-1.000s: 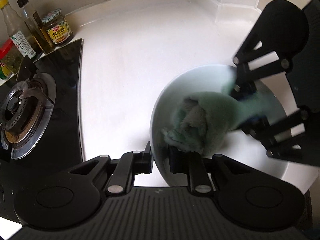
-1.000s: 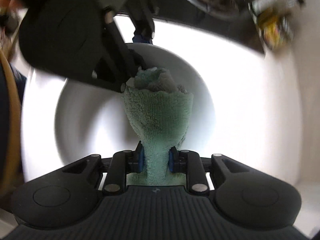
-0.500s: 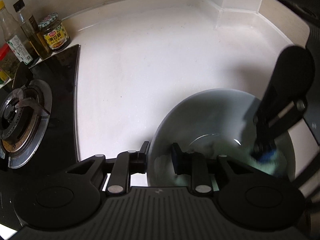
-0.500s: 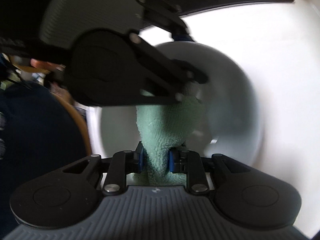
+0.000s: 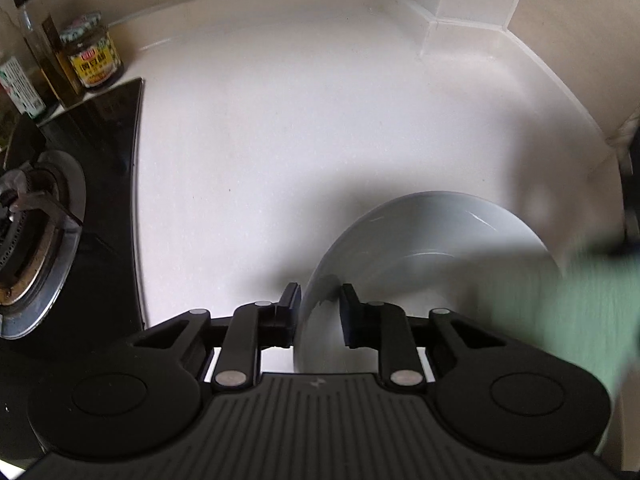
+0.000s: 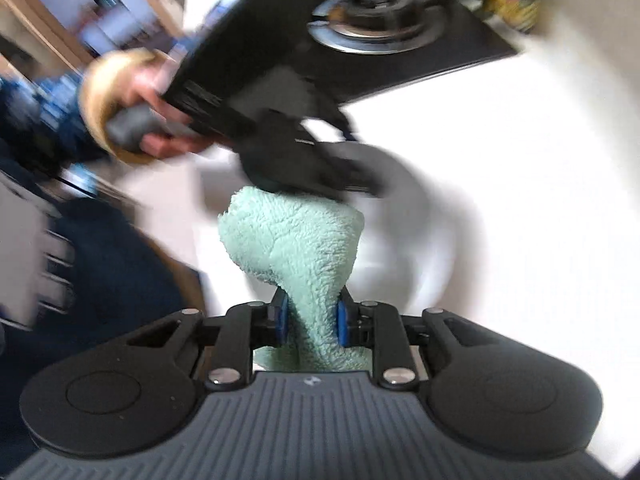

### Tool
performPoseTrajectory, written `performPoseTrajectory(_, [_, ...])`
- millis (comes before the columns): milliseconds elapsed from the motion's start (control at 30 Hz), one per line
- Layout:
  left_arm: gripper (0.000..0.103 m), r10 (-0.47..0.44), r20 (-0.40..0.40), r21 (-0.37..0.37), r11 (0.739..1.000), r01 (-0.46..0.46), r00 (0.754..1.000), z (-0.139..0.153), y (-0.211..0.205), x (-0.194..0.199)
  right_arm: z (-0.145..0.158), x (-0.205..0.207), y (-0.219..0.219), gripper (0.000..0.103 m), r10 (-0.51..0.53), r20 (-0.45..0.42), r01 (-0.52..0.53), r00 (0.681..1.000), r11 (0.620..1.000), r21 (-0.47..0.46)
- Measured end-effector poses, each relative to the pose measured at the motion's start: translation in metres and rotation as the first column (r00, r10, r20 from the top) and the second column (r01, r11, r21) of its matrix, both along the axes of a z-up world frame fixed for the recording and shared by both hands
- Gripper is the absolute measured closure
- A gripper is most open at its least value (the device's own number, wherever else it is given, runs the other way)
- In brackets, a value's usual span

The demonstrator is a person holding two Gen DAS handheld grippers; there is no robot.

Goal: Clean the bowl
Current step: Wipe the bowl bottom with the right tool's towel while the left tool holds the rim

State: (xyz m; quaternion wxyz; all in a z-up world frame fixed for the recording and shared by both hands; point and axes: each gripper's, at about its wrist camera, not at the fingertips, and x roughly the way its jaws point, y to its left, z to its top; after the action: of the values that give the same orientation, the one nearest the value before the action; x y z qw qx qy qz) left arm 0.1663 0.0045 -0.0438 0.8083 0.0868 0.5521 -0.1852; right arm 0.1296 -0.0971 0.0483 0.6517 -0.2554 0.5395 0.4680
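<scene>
Left gripper (image 5: pixel 319 312) pinches the round white ceramic bowl (image 5: pixel 432 248) rim; right gripper (image 6: pixel 308 320) clamps the green terry cloth (image 6: pixel 296 240), motion-blurred at the left view's right edge.

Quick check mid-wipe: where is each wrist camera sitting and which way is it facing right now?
Left wrist: on the left gripper, facing forward and down over the counter and stove; its fingers straddle the bowl rim.
Right wrist: on the right gripper, facing the stove; it clamps the cloth, and the person's left hand shows holding the other gripper.
Shared: bowl, cloth, stove, counter.
</scene>
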Motion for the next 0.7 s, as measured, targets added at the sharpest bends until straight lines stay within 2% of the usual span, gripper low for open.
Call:
performPoseTrajectory(100, [0.082,-0.009,0.007,0.028,1.0,0.009,1.0,0.001,0.0,-0.006,-0.006,-0.002,0.011,0.075,0.044,0.104,-0.038,0.994,0.998,-0.051])
performPoseTrajectory(200, [0.086,-0.004,-0.003,0.033,0.999,0.005,1.0,0.003,0.004,-0.011,-0.009,-0.006,0.019,0.072,0.075,0.156,-0.066,0.985,0.996,-0.062])
performPoseTrajectory(433, [0.094,0.004,0.0,0.021,1.0,-0.004,1.0,0.016,0.013,-0.021,-0.011,-0.014,0.036,0.072,0.135,0.271,-0.119,0.953,0.99,-0.077])
performPoseTrajectory(500, [0.094,0.007,0.002,0.024,1.0,-0.007,1.0,0.016,0.012,-0.022,-0.012,-0.017,0.041,0.087,0.152,0.303,-0.133,0.941,0.988,-0.082])
performPoseTrajectory(533, [0.094,0.007,0.003,0.027,1.0,-0.008,1.0,0.015,0.012,-0.022,-0.012,-0.018,0.043,0.088,0.16,0.319,-0.14,0.934,0.986,-0.085])
performPoseTrajectory(633, [0.094,0.012,0.002,0.035,0.999,-0.012,1.0,0.013,0.011,-0.023,-0.02,-0.018,0.057,0.088,0.258,0.378,-0.216,0.889,0.965,-0.15])
performPoseTrajectory(700, [0.094,0.008,0.006,0.037,0.999,-0.008,1.0,0.012,0.011,-0.024,-0.028,-0.02,0.065,0.088,0.349,0.389,-0.285,0.853,0.934,-0.214])
